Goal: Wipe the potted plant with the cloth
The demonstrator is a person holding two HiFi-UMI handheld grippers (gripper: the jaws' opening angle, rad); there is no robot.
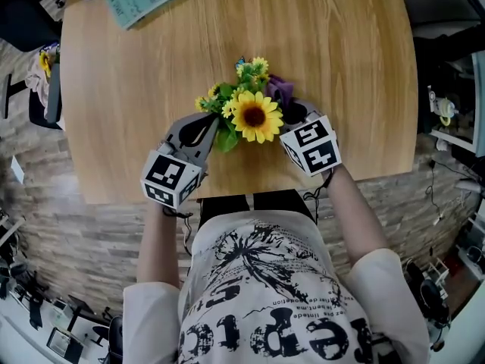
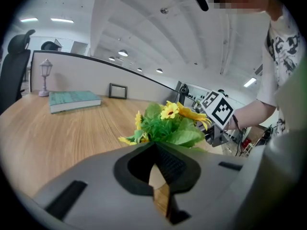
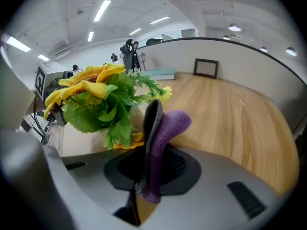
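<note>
Risk was tipping: potted plant [image 1: 246, 112] stood near the tabletop's [image 1: 341, 67] front edge, its pot hidden under foliage. Right claw [image 3: 152, 128] was clamped on the purple cloth [image 3: 165, 128], just beside the blooms. Only a short fold stuck out, so a hard swipe could've dragged bare jaw through petals or shoved the pot. Left claw [image 2: 154, 146] was fully closed and empty beside the leaves, so it could brace but not grip.
</note>
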